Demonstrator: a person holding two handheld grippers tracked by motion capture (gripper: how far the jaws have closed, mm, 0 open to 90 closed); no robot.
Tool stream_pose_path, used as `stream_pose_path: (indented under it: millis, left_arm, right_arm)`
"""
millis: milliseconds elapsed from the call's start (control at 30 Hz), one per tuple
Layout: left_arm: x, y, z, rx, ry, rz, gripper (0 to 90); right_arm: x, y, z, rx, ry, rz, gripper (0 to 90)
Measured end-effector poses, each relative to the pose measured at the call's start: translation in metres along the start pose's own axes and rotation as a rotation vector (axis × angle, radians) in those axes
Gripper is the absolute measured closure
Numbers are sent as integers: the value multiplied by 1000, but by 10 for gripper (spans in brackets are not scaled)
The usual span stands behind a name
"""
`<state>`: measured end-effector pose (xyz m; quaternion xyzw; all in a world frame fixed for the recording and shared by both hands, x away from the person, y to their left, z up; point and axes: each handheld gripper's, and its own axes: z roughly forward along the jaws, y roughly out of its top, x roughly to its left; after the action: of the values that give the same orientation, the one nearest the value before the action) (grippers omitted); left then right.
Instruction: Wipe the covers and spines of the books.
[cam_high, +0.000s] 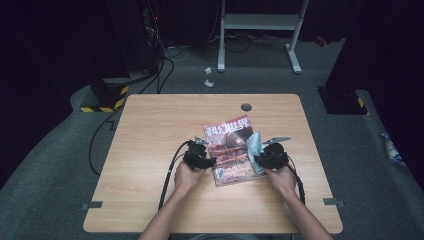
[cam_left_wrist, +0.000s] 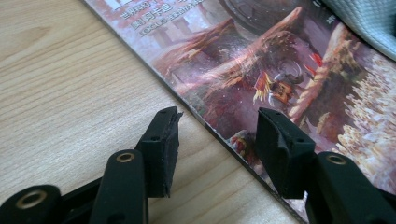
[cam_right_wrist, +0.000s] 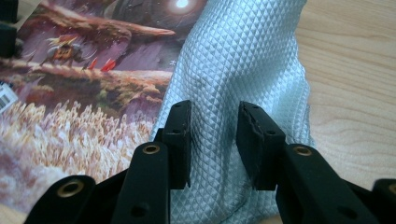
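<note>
A magazine (cam_high: 230, 150) with a reddish fantasy cover lies near the middle of the wooden table (cam_high: 150, 130). A pale blue waffle-weave cloth (cam_high: 254, 146) is bunched on its right edge. My left gripper (cam_high: 210, 161) sits at the magazine's left edge. In the left gripper view its jaws (cam_left_wrist: 218, 112) stand open astride that edge of the magazine (cam_left_wrist: 261, 60), one over wood and one over the cover. My right gripper (cam_high: 259, 160) is at the cloth. In the right gripper view its jaws (cam_right_wrist: 215, 105) stand apart with a ridge of the cloth (cam_right_wrist: 243, 51) between them, the pads not pressing it.
A grey round grommet (cam_high: 246, 106) sits in the table top behind the magazine. Black cables (cam_high: 170, 175) trail from both grippers toward the front edge. Beyond the table are a white metal frame (cam_high: 260, 22), floor cables and paper scraps (cam_high: 208, 77).
</note>
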<state>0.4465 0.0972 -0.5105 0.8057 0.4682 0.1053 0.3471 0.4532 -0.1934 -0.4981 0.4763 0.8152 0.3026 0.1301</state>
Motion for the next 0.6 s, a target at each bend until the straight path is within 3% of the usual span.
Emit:
stream_pose_path:
  millis: [100, 233, 333, 533, 600]
  left_arm:
    - [-5, 0, 1, 2, -33, 12, 527]
    - [-9, 0, 1, 13, -30, 23, 535]
    - [-12, -1, -1, 34, -34, 27, 542]
    - [-21, -9, -11, 74, -60, 64, 553]
    - [-21, -10, -13, 87, -68, 72, 559]
  right_arm:
    - [-3, -1, 0, -4, 22, 23, 668]
    - [0, -2, -1, 11, 16, -1, 700]
    - [3, -5, -4, 18, 37, -5, 734]
    - [24, -20, -16, 51, 67, -58, 791]
    - [34, -22, -19, 61, 58, -100, 801]
